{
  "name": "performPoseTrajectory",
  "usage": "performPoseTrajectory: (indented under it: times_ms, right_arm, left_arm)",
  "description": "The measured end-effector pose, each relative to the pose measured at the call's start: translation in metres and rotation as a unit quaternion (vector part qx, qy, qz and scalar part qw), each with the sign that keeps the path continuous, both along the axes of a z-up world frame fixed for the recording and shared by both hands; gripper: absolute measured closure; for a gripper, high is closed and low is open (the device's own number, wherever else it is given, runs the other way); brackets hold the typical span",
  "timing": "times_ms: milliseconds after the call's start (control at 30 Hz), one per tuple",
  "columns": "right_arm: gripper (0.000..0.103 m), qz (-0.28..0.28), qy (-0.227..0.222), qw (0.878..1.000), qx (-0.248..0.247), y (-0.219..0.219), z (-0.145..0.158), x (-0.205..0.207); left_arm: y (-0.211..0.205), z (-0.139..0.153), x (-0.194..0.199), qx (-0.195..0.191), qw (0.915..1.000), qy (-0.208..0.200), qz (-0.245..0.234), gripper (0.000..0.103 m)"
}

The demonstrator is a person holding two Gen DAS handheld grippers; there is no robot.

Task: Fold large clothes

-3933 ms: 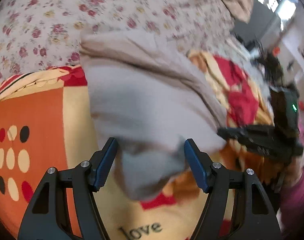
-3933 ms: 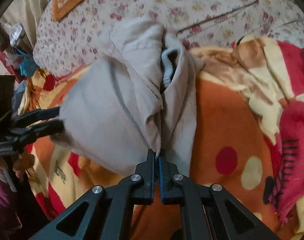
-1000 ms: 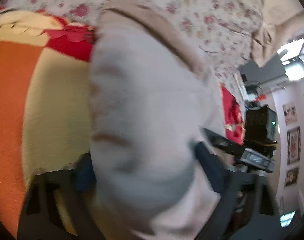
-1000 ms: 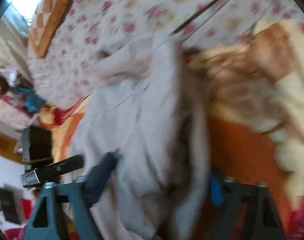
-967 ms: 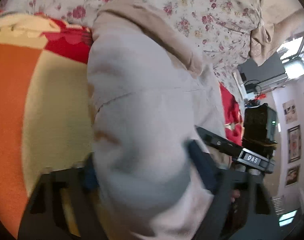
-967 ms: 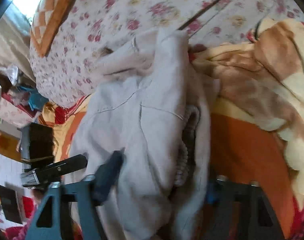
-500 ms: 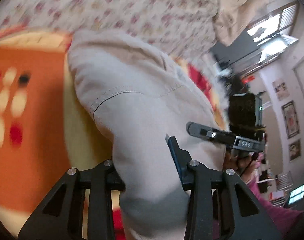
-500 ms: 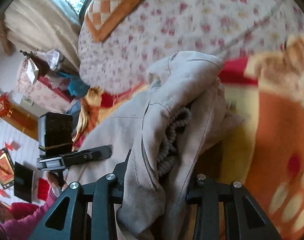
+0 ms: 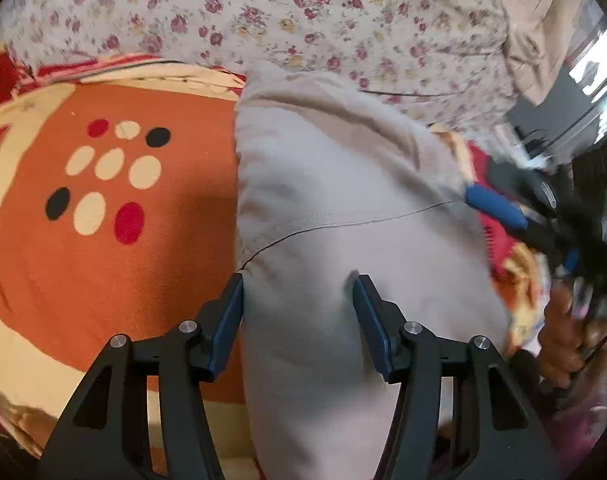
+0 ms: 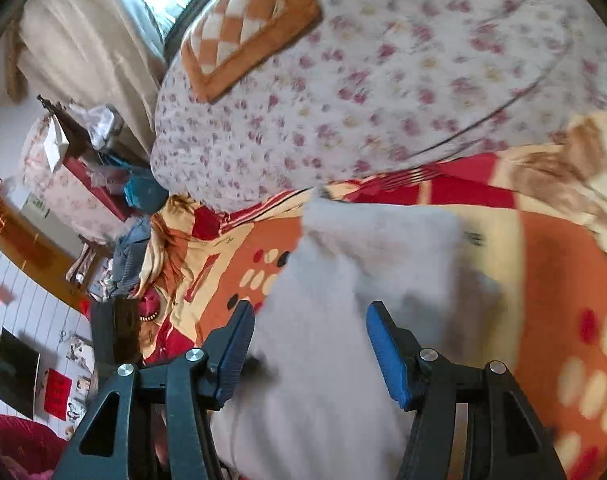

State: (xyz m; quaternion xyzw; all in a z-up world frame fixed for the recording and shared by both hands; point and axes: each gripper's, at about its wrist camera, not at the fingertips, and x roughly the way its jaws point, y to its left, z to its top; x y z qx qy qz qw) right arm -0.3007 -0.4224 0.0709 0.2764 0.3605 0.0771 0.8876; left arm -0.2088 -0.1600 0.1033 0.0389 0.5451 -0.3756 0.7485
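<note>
Left gripper (image 9: pixel 299 296), angled downward: its two blue-padded jaws are held apart and have just been opening, with a fold of the single beige garment (image 9: pixel 343 208) lying between them. Right gripper (image 10: pixel 309 328): jaws likewise parted and just opened, with blurred pale cloth of the garment (image 10: pixel 343 320) between them. The soft, seamed garment is spread on one fleecy orange blanket (image 9: pixel 103 260) printed with round dots. Beyond it, one flowered quilt (image 9: pixel 303 20) is seen.

We tilt both grippers downward: our left gripper (image 9: pixel 297 292) and right gripper (image 10: pixel 309 322), jaws just reopening, each parted around pale cloth, not pinching.
</note>
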Motion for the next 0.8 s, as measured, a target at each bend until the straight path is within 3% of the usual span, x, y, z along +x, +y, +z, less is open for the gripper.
performPoseTrajectory:
  times_ms: [67, 133, 233, 300, 400, 533, 667, 800]
  right_arm:
    - [0.046, -0.005, 0.026, 1.0, -0.011, 0.007, -0.012, 0.03]
    - [0.046, -0.045, 0.049, 0.997, -0.036, -0.004, -0.028, 0.051]
    - [0.061, -0.144, 0.057, 0.987, -0.041, -0.045, -0.058, 0.049]
    - [0.065, -0.155, 0.046, 0.987, -0.021, -0.056, -0.079, 0.039]
    - [0.066, -0.156, 0.029, 0.987, -0.021, -0.058, -0.076, 0.029]
    - [0.064, -0.183, 0.032, 0.982, 0.031, -0.072, -0.066, 0.014]
    - [0.062, -0.141, 0.029, 0.99, 0.007, -0.053, -0.043, -0.005]
    - [0.062, -0.079, 0.031, 0.993, -0.082, -0.017, -0.023, -0.041]
  left_arm:
    - [-0.002, -0.009, -0.007, 0.01, 0.9998, -0.018, 0.001, 0.043]
    - [0.0, -0.02, -0.011, 0.013, 0.9996, -0.02, -0.011, 0.041]
    - [0.0, -0.033, -0.014, 0.001, 0.9996, -0.001, -0.027, 0.037]
    - [-0.003, -0.041, -0.013, -0.007, 0.9994, 0.017, -0.029, 0.033]
    - [-0.005, -0.046, -0.013, -0.003, 0.9994, 0.024, -0.027, 0.031]
    - [-0.003, -0.042, -0.019, 0.004, 0.9995, 0.007, -0.029, 0.031]
    - [0.0, -0.036, -0.026, 0.013, 0.9993, -0.016, -0.031, 0.031]
    - [0.004, -0.032, -0.033, 0.024, 0.9985, -0.032, -0.039, 0.031]
